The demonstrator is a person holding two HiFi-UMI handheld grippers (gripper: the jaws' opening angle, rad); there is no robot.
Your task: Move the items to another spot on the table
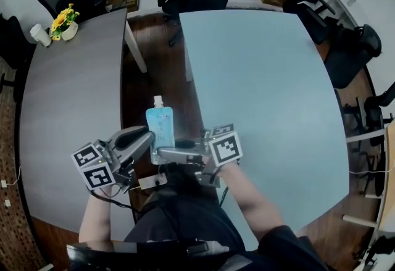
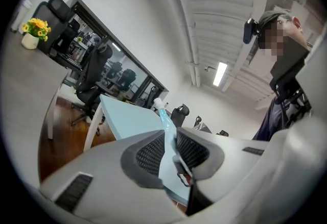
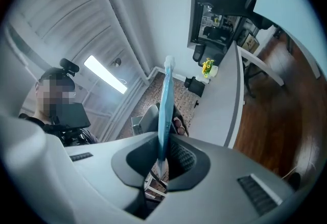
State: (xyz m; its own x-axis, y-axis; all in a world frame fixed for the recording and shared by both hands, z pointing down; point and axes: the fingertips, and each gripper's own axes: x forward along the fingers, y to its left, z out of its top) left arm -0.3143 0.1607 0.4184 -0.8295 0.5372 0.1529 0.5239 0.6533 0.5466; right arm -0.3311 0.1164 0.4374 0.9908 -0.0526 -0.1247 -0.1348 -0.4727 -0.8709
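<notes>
Left gripper (image 1: 148, 140) and right gripper (image 1: 162, 154) both have jaws clenched on the blue pouch (image 1: 160, 125), so move them together, evenly, and set it flat on the desk (image 1: 265, 78).

The pouch (image 1: 160, 126) is between the left tongs (image 1: 148, 139) and right tongs (image 1: 162, 154), over the gap separating left tabletop (image 1: 68, 103) from right tabletop (image 1: 265, 91). A flowerpot (image 1: 66, 26) stands on the left one.

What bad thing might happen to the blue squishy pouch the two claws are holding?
1. The pouch seems to hang over the wooden floor between the grey table and the light blue table, so a slipping grip may drop it there.
2. The left gripper and the right gripper both pinch its lower part. Pulling different ways might tear or squash it.
</notes>
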